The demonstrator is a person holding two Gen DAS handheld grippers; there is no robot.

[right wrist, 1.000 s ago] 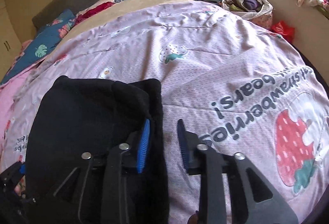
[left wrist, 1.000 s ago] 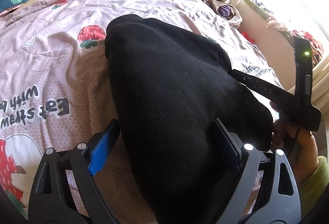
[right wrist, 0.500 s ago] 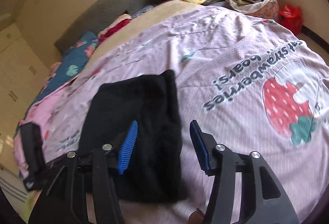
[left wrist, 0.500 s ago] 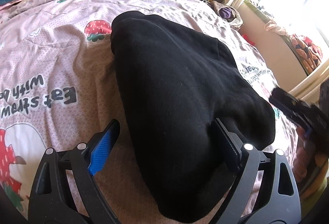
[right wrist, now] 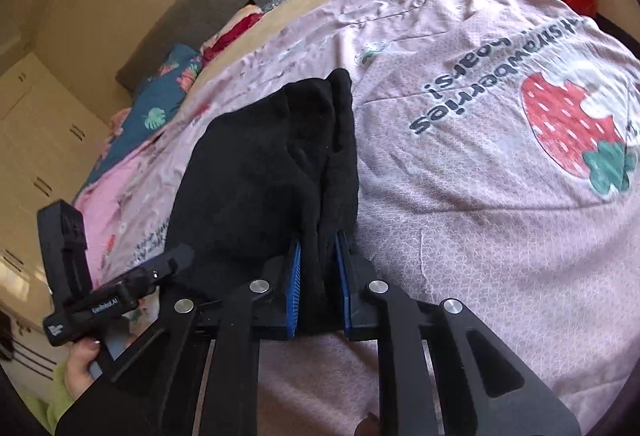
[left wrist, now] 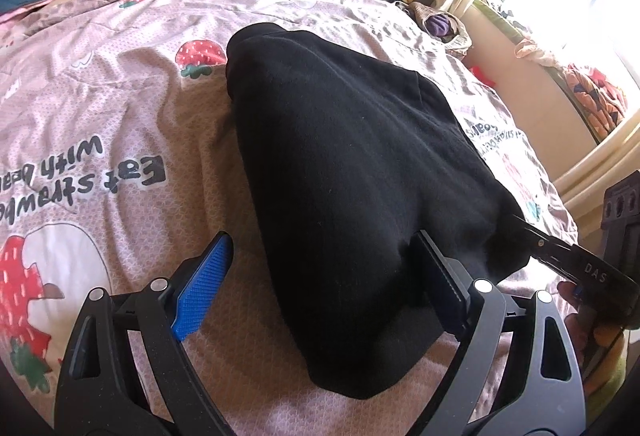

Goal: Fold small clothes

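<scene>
My left gripper [left wrist: 320,288] has black skeletal arms with silver rivets and ridged blue pads [left wrist: 202,294]. My right gripper [right wrist: 316,286] matches it. At eight o'clock in the right wrist view, my bare-skinned hand [right wrist: 82,364] shows a lime-green sleeve [right wrist: 54,402].

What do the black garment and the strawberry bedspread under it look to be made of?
Black garment: a soft matte knit, possibly fleece; its surface looks fuzzy, specked with lint, and folds thickly. Strawberry bedspread: thin woven fabric, likely cotton or a blend; it creases finely and carries flat printed text. Neither fibre is certain.
</scene>
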